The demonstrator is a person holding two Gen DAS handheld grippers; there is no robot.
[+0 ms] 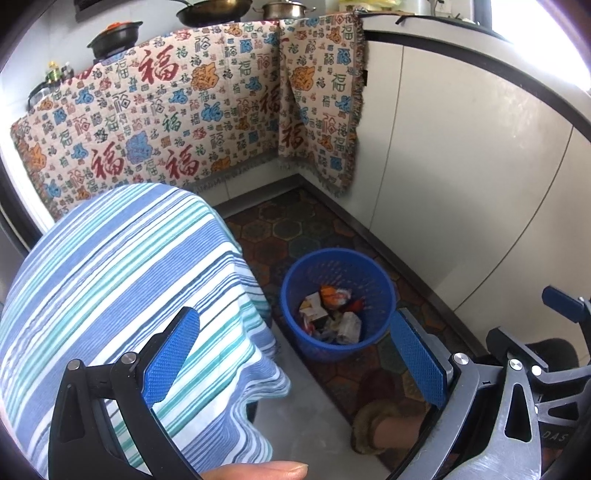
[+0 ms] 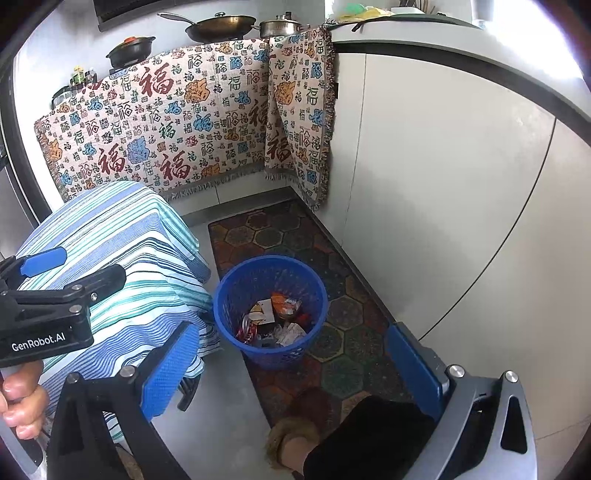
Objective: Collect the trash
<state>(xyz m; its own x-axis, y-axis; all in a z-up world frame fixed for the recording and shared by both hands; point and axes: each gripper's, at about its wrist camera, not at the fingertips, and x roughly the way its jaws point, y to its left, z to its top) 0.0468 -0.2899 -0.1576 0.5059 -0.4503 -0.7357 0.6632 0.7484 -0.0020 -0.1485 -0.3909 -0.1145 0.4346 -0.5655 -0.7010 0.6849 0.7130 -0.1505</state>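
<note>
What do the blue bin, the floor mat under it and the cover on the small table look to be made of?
Blue bin: likely molded plastic, uniform colour, perforated lattice walls.
Floor mat: seems a low-pile textile, matte, printed with hexagons.
Table cover: woven striped cloth; it drapes and folds at the edges.

One round blue plastic mesh waste basket point(image 2: 270, 311) stands on one long hexagon-patterned floor mat point(image 2: 343, 314), holding several crumpled wrappers and paper scraps point(image 2: 275, 319), too jumbled to count exactly. One blue-and-teal striped cloth point(image 2: 122, 258) covers a table. One cream patterned blanket point(image 2: 184, 122) drapes the counter. Three cooking vessels sit above: one black lidded pot point(image 2: 131, 50), one lidded frying pan point(image 2: 219, 26), one steel lidded pot point(image 2: 280, 26). Two blue-padded grippers are in view, the left gripper point(image 1: 291, 363) and the right gripper point(image 2: 295, 365).
</note>
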